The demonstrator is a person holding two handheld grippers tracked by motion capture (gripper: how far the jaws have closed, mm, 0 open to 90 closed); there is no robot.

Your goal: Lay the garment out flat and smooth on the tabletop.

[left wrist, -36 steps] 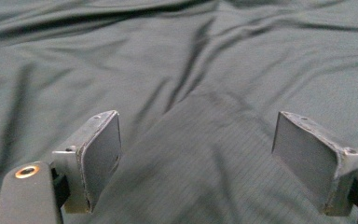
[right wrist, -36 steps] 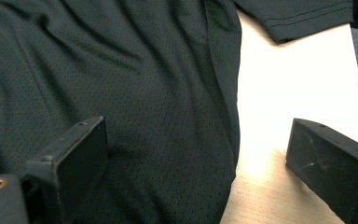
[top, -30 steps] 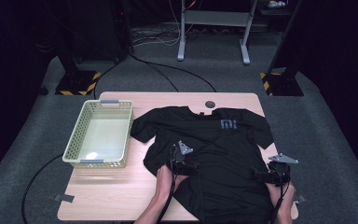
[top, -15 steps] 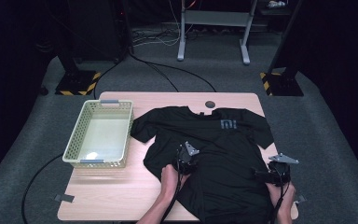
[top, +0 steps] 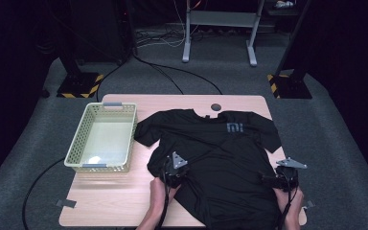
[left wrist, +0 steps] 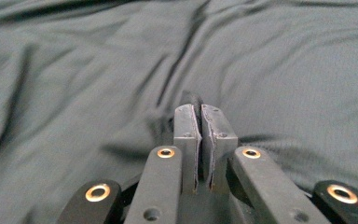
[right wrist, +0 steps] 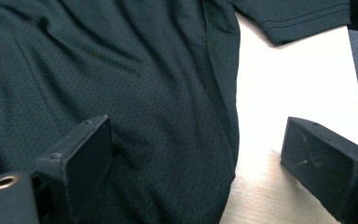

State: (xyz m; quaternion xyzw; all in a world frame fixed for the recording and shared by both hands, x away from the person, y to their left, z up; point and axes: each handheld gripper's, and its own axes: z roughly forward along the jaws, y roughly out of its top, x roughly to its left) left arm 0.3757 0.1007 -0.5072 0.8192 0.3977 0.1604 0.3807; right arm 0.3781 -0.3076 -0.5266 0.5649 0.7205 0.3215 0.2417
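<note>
High overview; close gripper views on shirt (top: 220,158)

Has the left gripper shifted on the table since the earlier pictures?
Yes. The left gripper has slid a little to the right, away from the basket, further onto the black T-shirt; its jaws have just been closing and now pinch a fold of it.

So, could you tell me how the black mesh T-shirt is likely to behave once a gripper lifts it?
The black mesh T-shirt will probably drape limply, since it already lies wrinkled on the wooden table. The left gripper, pinching a thin fold, should raise just a peak. The fine mesh suggests it is light.
</note>
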